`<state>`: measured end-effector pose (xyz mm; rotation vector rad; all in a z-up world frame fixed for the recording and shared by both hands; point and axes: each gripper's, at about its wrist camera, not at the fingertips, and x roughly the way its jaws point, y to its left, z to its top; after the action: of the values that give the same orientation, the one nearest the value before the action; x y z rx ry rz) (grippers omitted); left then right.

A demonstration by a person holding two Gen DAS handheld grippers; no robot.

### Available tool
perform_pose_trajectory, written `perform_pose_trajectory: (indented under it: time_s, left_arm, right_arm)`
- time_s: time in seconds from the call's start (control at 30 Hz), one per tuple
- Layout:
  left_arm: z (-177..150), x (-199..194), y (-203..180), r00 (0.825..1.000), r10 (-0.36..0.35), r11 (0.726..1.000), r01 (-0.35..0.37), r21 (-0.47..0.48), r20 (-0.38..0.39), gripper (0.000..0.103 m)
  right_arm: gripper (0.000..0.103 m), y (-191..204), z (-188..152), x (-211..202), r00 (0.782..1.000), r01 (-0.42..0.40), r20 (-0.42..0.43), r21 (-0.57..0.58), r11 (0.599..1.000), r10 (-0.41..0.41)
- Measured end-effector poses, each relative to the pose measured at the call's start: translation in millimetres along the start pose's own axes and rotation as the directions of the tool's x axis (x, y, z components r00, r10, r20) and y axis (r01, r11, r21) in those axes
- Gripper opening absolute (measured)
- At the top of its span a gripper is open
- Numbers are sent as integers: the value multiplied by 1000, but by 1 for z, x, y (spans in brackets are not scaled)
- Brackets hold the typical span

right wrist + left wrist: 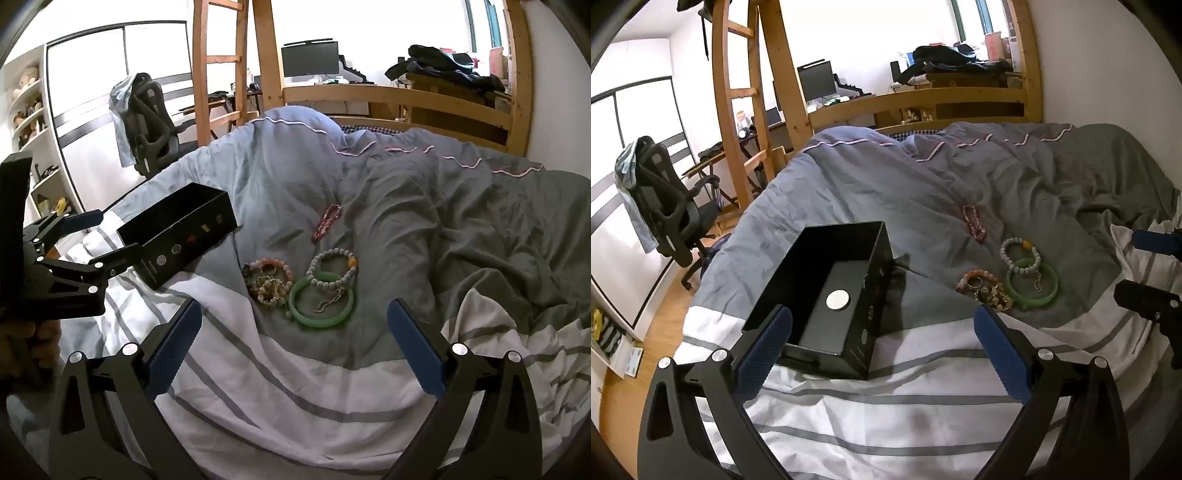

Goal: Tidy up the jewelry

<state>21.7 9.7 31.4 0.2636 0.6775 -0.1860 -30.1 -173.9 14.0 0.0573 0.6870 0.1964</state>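
Jewelry lies in a loose cluster on the rumpled grey-blue duvet (388, 206) of the bed, just past the white, grey-striped band of bedding (295, 376) near its close edge. A translucent green bangle (322, 320) (1032, 291) sits nearest, with a small metal chain inside its ring. A pale grey beaded bracelet with one amber bead (332, 267) (1021, 254) overlaps the bangle's far rim. Just left of them is a tangle of gold-toned beaded pieces and a peach beaded bracelet (269, 281) (986, 290). A pink beaded bracelet (327, 221) (974, 223) lies apart, farther up the duvet.

To the left of the cluster stands an open, black rectangular box (834, 295) (181, 230), tilted on the bedding, with a round white disc (837, 300) on its dark floor.

The left tool (882, 343) (107, 240) is spread wide and holds nothing; its left finger overlaps the box's near corner, though contact is unclear. The right tool (295, 339) (1145, 266) is likewise wide open and empty, poised over the striped band in front of the bangle.
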Motion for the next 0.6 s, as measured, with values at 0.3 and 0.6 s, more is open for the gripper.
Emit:
perform_pose_trajectory:
  time_s: [0.3,0.6]
  left_arm:
    - [-13,-9,-7,1000,-2,1000,3,-11,24,97]
    - [-15,-9,-9,1000,-3,1000,3,-3,12,97]
  right_arm:
    - [99,1,-1,0,1000,1,0,-5,1000,-1]
    - [99,4,-1,0,1000,1,-9,-14,1000,-1]
